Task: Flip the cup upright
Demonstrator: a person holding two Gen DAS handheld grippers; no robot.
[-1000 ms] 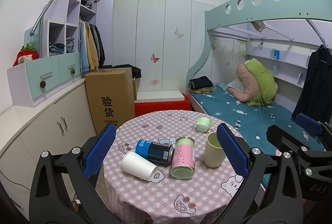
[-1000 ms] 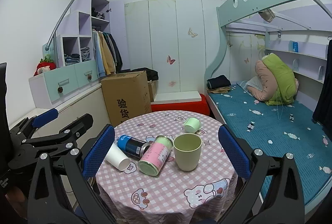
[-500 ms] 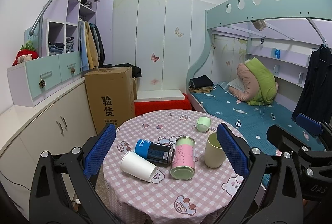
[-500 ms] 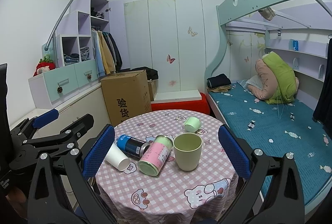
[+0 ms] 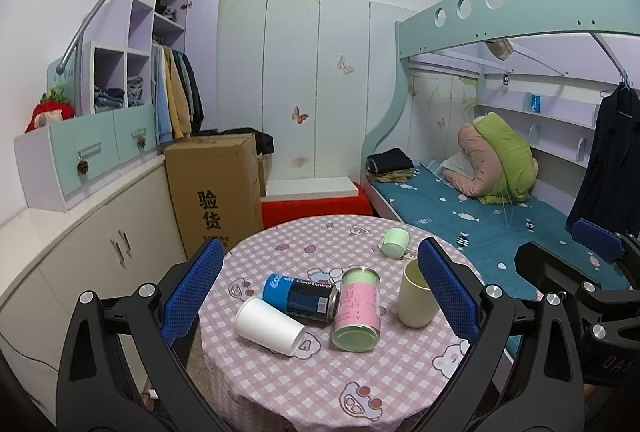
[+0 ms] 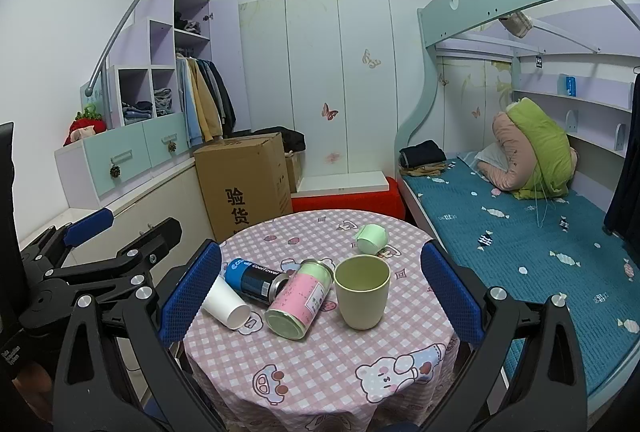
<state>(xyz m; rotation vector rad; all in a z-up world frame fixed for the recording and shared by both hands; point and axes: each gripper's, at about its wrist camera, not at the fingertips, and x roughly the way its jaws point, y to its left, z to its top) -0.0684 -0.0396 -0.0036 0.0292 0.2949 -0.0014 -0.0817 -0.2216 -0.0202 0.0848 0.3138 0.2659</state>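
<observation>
A white paper cup (image 5: 269,325) lies on its side on the round table (image 5: 320,384), also in the right wrist view (image 6: 225,303). A small mint cup (image 5: 395,242) lies tipped at the far side, also (image 6: 373,239). A pale green cup (image 5: 416,293) stands upright, also (image 6: 362,291). My left gripper (image 5: 318,292) is open and empty, held back from the table's near edge. My right gripper (image 6: 318,292) is open and empty, likewise short of the table.
A blue can (image 5: 300,297) and a pink-labelled tin (image 5: 356,310) lie on their sides between the cups. A cardboard box (image 5: 214,192) stands behind the table, cabinets (image 5: 80,252) to the left, a bunk bed (image 5: 500,216) to the right.
</observation>
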